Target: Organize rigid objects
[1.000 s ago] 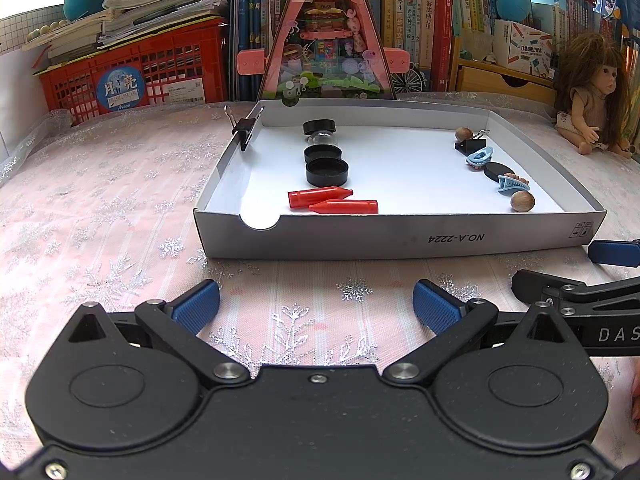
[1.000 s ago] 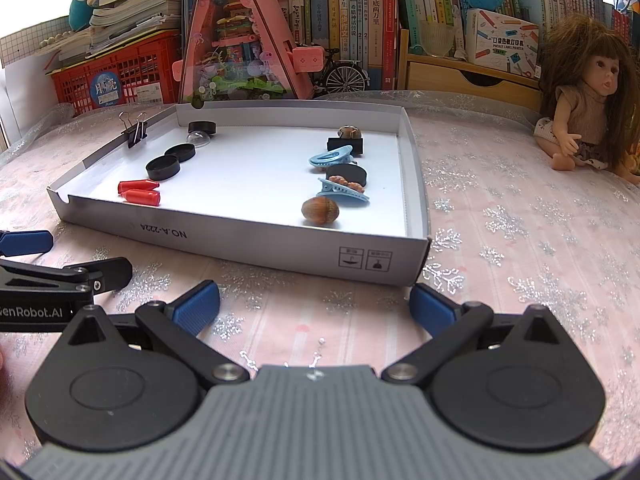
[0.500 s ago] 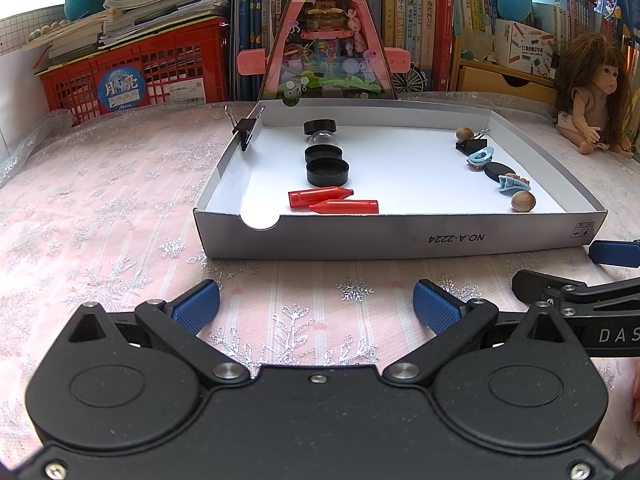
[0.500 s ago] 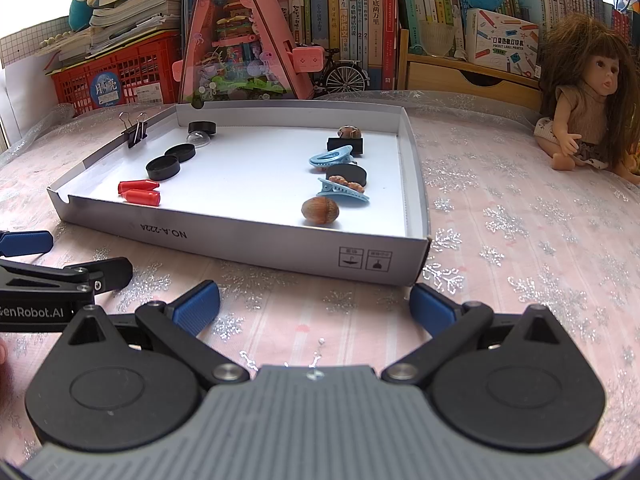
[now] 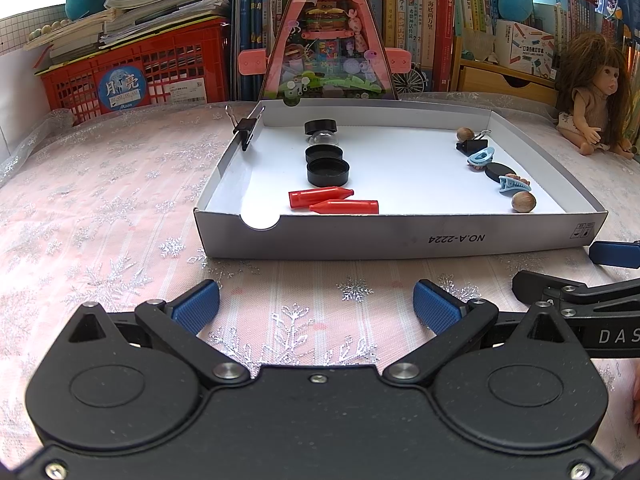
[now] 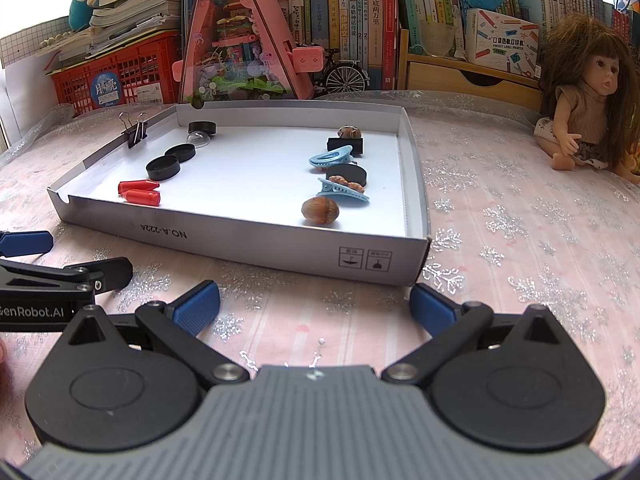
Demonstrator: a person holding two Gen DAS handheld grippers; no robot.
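Note:
A shallow white cardboard tray (image 5: pixel 400 236) (image 6: pixel 256 240) lies on the pink snowflake tablecloth. On its left side sit two red caps (image 5: pixel 334 202) (image 6: pixel 140 194), black round lids (image 5: pixel 328 172) (image 6: pixel 163 168) and a clear dome (image 5: pixel 322 138). Its right side holds two blue hair clips (image 5: pixel 514 184) (image 6: pixel 344 194), a black disc (image 5: pixel 500 171), two nuts (image 5: pixel 523 201) (image 6: pixel 320 210) and a black binder clip (image 5: pixel 472 145). Another binder clip (image 5: pixel 245 128) (image 6: pixel 136 130) grips the left wall. My left gripper (image 5: pixel 316 308) and right gripper (image 6: pixel 314 306) hover open and empty in front of the tray.
A doll (image 6: pixel 588 112) sits at the right on the cloth. Behind the tray stand a pink triangular toy house (image 5: pixel 328 40), a red crate (image 5: pixel 132 68) under stacked books, and a bookshelf (image 6: pixel 360 20). Bare tablecloth stretches left and right of the tray.

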